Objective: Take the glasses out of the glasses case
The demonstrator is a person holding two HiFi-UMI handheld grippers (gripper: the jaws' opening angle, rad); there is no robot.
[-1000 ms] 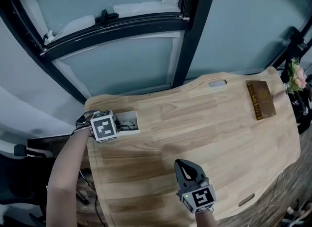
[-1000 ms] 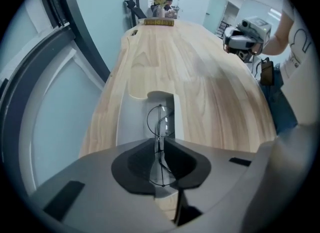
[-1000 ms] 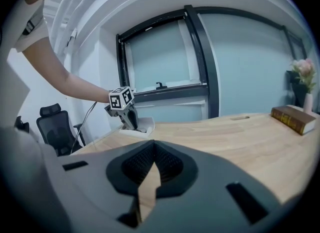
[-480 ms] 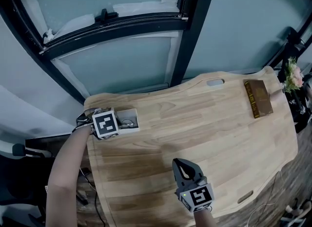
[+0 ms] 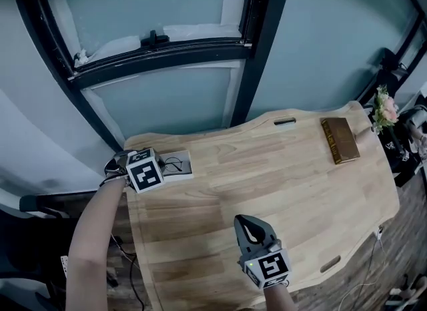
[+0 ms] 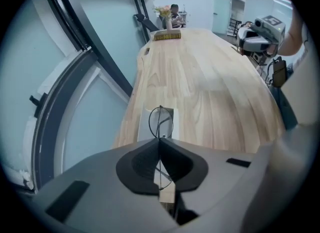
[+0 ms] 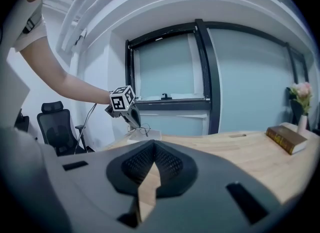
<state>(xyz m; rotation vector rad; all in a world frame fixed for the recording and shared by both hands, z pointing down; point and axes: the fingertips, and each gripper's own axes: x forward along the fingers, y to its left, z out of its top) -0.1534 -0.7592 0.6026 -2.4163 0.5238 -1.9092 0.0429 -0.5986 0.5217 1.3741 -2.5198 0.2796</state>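
Left gripper [image 5: 164,167] is at the far-left corner of the table [image 5: 280,176], and in the left gripper view [image 6: 160,139] I see its jaws pinched together on the thin dark wire of the glasses [image 6: 161,121]. One round lens rim stands up past the jaw tips. The glasses sit directly over the glasses case [image 6: 144,127], a shallow white rectangular tray lying open at the table's left edge. I can't tell if the frame touches the case.

Head view shows the glasses [image 5: 175,165] as thin loops over the white case [image 5: 189,171]. The right gripper view gives a side look instead: the glasses [image 7: 143,128] hang from the left gripper just above the case [image 7: 146,136].

Right gripper [image 5: 243,220] is low over the near edge of the table, well apart from the case. In its own view [image 7: 153,145] the ribbed black jaws meet at the tips with nothing between them, only wood grain showing through the gap below.

Each gripper's cube carries black-and-white square marker patterns, no words.

A brown hardcover book [image 5: 340,141] with gilt edging lies at the far right; its cover print is too small to read. Pink flowers [image 5: 384,107] are just beyond it, and only the right gripper view shows their pale vase [image 7: 302,125]. That view alone also shows a black office chair [image 7: 52,123] on the left. The table is light wood planks with a wavy outline and oval slots [image 5: 285,121].
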